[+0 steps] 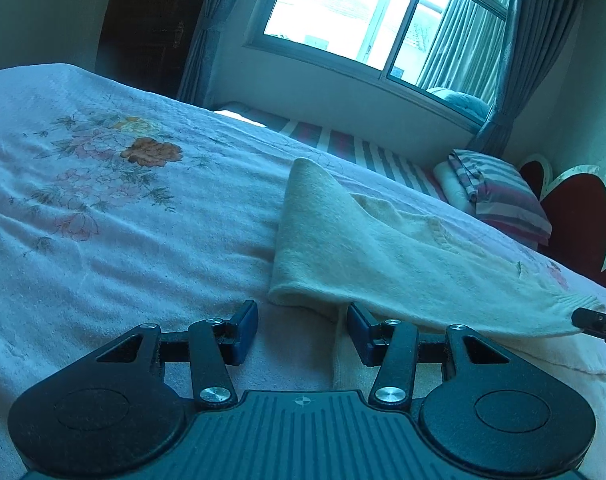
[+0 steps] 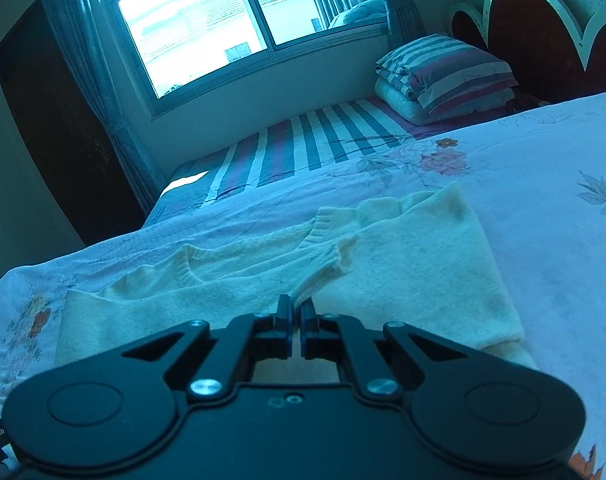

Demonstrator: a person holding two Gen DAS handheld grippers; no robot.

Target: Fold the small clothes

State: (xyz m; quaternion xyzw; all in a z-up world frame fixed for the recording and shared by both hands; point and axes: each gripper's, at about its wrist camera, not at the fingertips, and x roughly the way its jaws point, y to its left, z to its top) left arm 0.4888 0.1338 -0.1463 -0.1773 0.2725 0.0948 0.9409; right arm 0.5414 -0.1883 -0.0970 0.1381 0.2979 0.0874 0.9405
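Note:
A cream knitted sweater (image 1: 367, 248) lies partly folded on the floral bedspread (image 1: 103, 200). My left gripper (image 1: 303, 320) is open, low over the bed, its jaws just in front of the sweater's near folded edge, holding nothing. My right gripper (image 2: 297, 312) is shut on the ribbed cuff of the sweater's sleeve (image 2: 323, 268), which lies drawn across the sweater's body (image 2: 403, 260). The right gripper's tip (image 1: 595, 320) shows at the right edge of the left wrist view, at the sweater's hem.
A striped pillow on a folded quilt (image 2: 443, 76) sits at the head of the bed by the red heart-shaped headboard (image 2: 543, 32). A striped sheet (image 2: 303, 144) runs along the wall under the window (image 2: 207, 16). A dark door (image 2: 51, 120) stands left.

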